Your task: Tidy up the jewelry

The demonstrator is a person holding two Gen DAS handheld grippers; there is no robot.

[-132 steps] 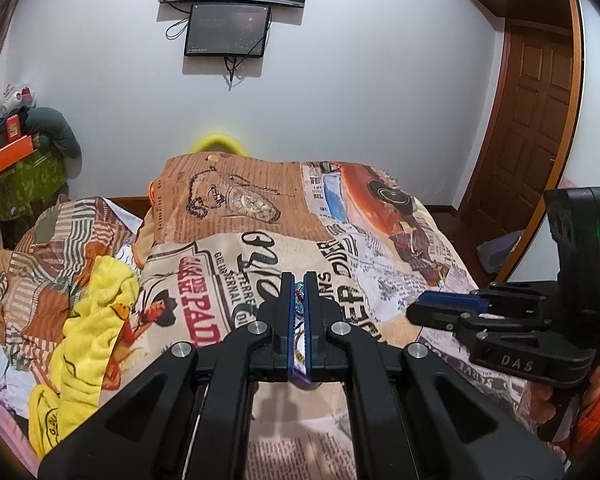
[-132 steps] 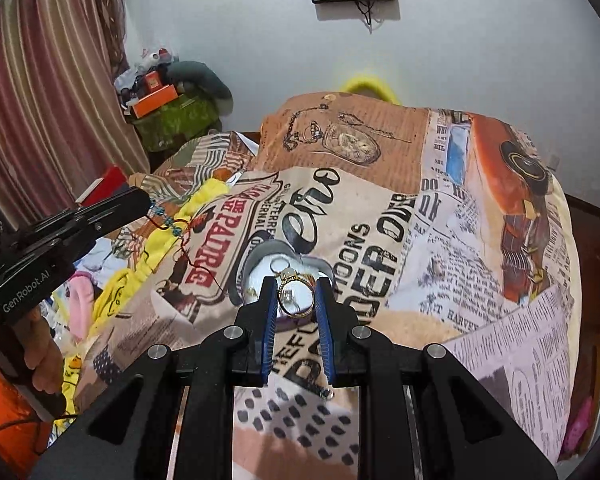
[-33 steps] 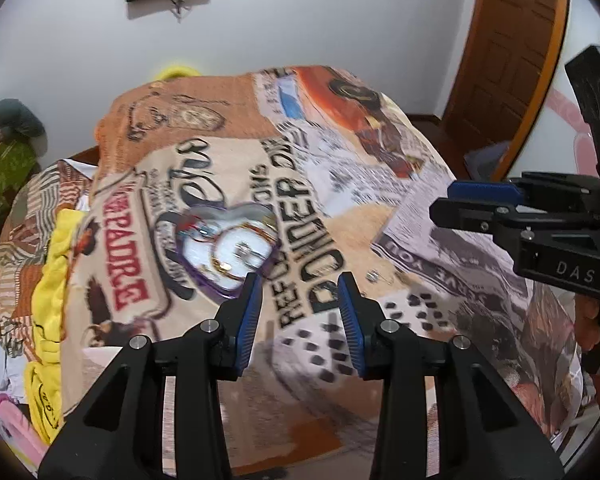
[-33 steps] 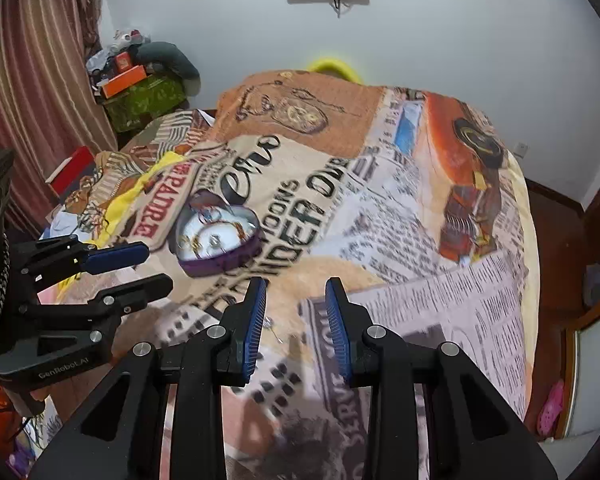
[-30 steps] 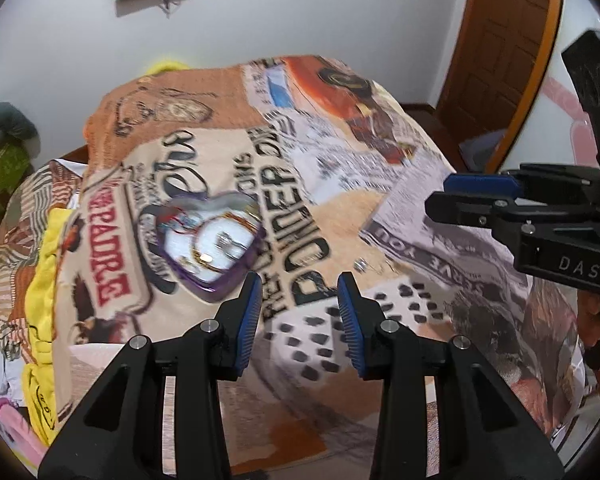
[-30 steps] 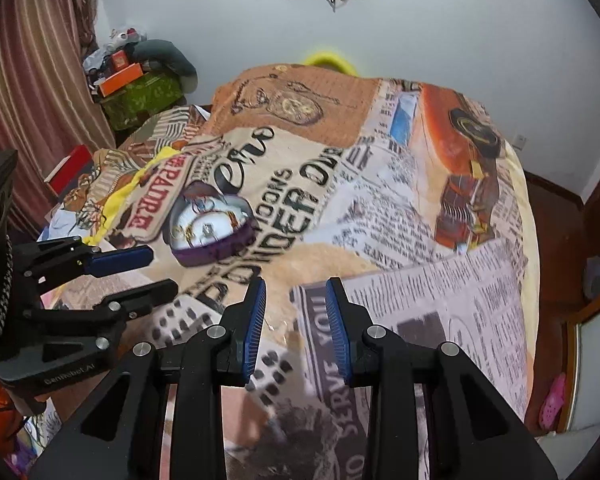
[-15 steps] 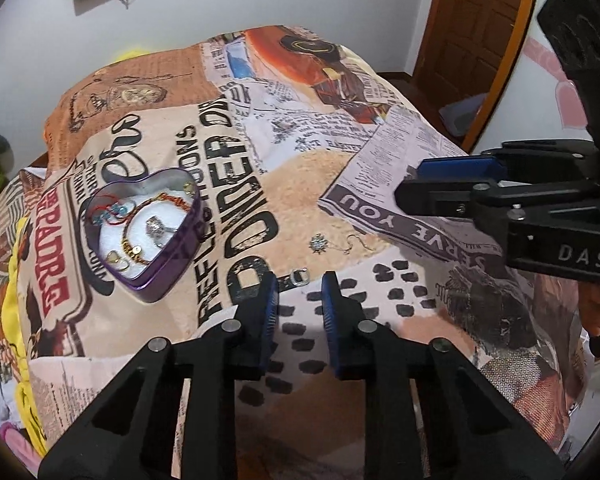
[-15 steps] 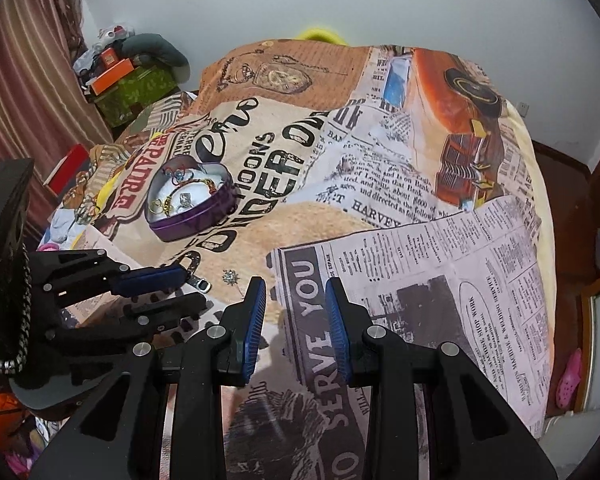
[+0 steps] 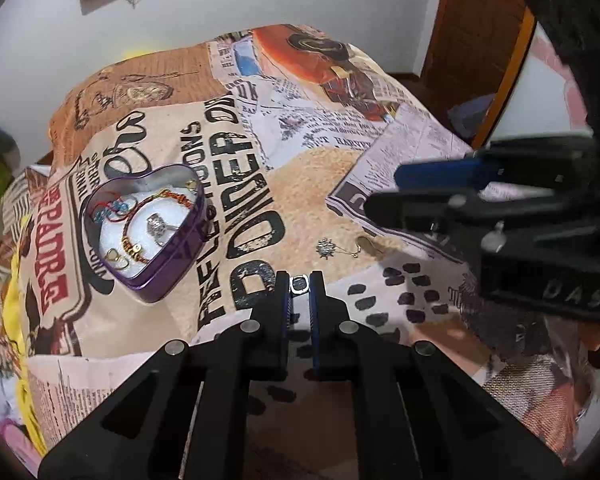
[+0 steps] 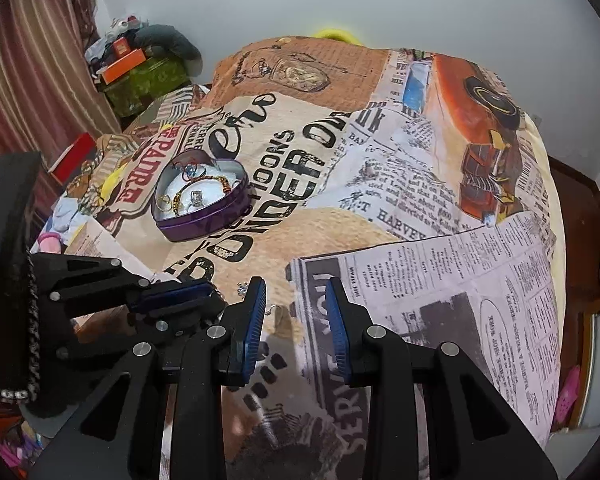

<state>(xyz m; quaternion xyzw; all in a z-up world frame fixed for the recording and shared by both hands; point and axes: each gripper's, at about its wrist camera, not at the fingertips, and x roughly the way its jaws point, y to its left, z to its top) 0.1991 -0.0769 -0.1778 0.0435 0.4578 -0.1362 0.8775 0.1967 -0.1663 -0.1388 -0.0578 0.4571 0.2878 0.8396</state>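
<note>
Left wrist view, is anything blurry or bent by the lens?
Left wrist view: the right tongs close to the lens are out of focus, while the purple heart-shaped tin is sharp; the fisheye bows the brown wooden door. Right wrist view: sharp throughout, dark vignette at the corners.

Purple heart-shaped tin (image 9: pixel 168 256), lid off, on bed; holds red thread bracelet (image 9: pixel 108 208), gold chain bracelet (image 9: pixel 140 236), silver ring (image 9: pixel 158 226). Small silver square ring (image 9: pixel 299 283) pinched between left hand-held gripper (image 9: pixel 299 294) tips. Silver flower earring (image 9: pixel 326 247) loose on the bedspread nearby.
</note>
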